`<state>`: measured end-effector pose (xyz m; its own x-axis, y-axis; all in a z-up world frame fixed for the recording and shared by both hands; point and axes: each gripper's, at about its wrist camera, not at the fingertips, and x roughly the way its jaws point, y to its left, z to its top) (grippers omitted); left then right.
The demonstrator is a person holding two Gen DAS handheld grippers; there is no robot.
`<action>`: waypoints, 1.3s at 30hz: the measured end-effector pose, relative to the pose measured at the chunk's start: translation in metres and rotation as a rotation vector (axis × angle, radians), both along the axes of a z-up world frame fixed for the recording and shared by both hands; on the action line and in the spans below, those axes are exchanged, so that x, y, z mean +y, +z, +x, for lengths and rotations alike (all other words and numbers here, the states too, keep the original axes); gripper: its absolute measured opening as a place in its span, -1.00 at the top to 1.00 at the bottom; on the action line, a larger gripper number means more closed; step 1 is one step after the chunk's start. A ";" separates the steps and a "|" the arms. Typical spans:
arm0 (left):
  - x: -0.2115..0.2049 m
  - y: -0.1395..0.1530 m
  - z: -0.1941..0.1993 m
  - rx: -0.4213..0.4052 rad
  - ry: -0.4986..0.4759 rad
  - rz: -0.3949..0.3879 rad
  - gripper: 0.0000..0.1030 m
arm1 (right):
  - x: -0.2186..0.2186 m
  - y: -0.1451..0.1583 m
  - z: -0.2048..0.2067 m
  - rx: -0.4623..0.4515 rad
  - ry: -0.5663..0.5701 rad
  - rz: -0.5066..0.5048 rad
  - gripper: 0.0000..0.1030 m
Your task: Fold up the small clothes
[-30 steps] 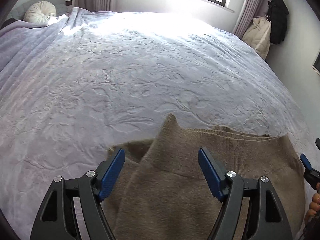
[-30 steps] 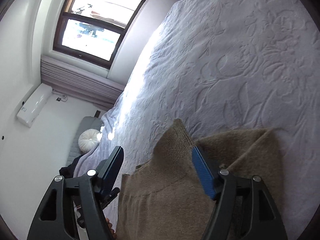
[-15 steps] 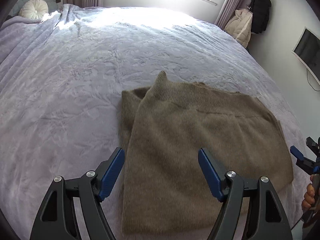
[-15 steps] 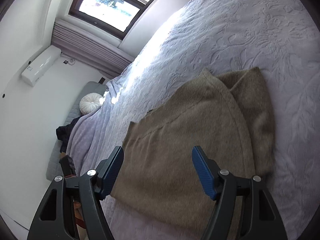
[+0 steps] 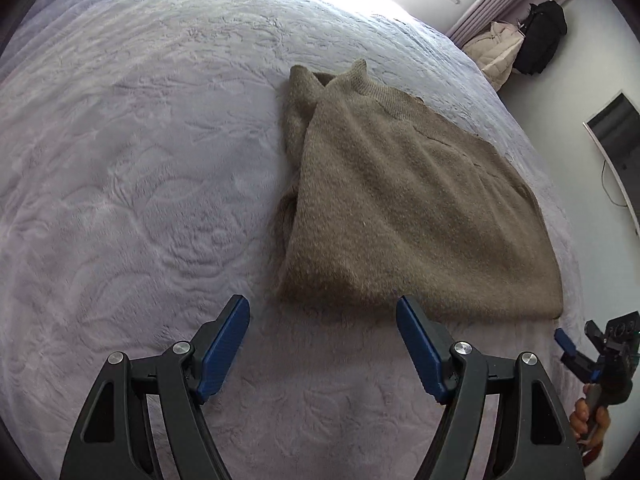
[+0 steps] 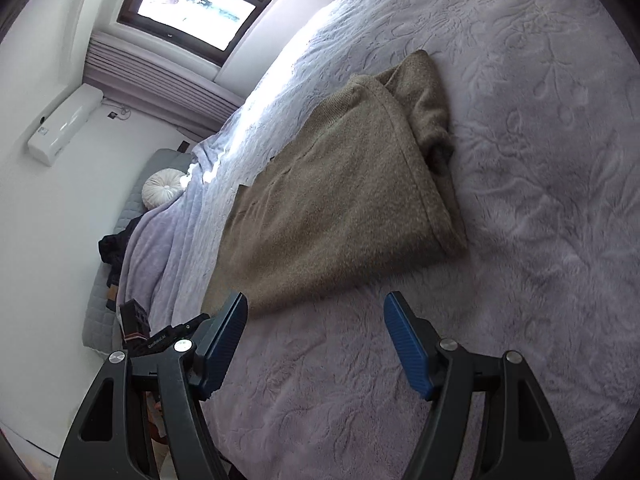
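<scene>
Left wrist view: my left tool hangs over the bed with its blue pads well apart and nothing between them, only pale, embossed bedspread beneath. Just beyond the tips lies the sweater, a tan knit folded into a rough rectangle, flat on the bed, its ribbed edge at the far end and a bunched fold of the same knit showing along its left side. At the lower right edge of this view my right tool comes into sight, gripped by my hand, clear of the sweater's near corner. Coats hang in the far corner by the curtain, and a dark screen is mounted on the wall to the right. Right wrist view: my right tool likewise stands apart and empty over the bedspread, just short of the sweater, whose near edge lies beyond the pads. A window glares above the bed's far side, a white air conditioner sits on the wall, and a round white cushion rests on a grey bench beside the bed.
</scene>
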<state>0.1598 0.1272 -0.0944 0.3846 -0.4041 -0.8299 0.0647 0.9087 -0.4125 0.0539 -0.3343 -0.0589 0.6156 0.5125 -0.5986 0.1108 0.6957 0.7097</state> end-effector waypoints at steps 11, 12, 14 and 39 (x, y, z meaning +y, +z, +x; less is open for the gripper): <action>-0.026 -0.005 -0.016 -0.004 0.025 -0.182 -0.49 | 0.054 -0.010 0.014 0.024 0.094 0.013 -0.45; -0.029 -0.005 -0.015 -0.010 0.026 -0.190 -0.49 | 0.061 -0.012 0.016 0.026 0.105 0.013 -0.45; -0.035 -0.007 -0.012 -0.013 0.039 -0.201 -0.49 | 0.072 -0.014 0.020 0.031 0.119 0.007 -0.45; -0.007 0.003 0.025 -0.079 -0.100 0.018 0.19 | -0.009 -0.021 0.011 0.032 -0.171 0.063 -0.42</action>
